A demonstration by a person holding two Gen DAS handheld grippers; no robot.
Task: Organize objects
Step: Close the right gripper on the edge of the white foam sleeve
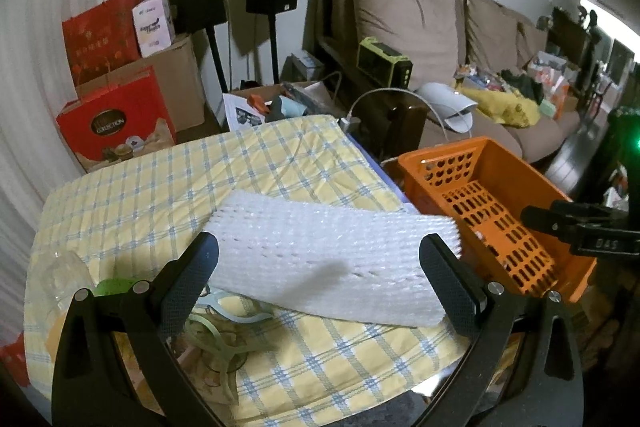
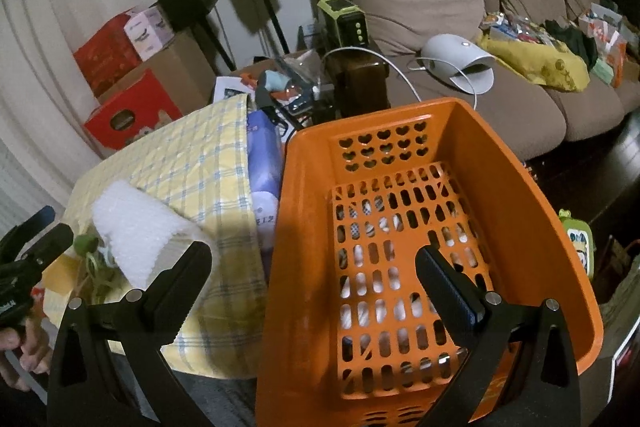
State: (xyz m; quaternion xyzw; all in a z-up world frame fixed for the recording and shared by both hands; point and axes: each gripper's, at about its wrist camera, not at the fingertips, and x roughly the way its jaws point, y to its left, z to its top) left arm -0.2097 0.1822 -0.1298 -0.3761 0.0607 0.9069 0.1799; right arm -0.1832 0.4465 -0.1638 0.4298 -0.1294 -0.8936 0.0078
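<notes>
On the checked table cloth (image 1: 160, 187), the white foam net sheet (image 1: 320, 259) lies between the spread, empty fingers of the left hand-held gripper (image 1: 320, 279); a grip at its near edge is advised. The right hand-held gripper (image 2: 316, 279), open and empty, hovers over the empty orange basket (image 2: 308, 227), which should be kept clear.

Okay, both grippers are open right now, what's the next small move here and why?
Probably ease the left gripper forward and close it on the white foam sheet. Its fingers are spread wide with the sheet lying between them on the checked cloth, ungrasped, and the orange basket beside it looks empty.
</notes>
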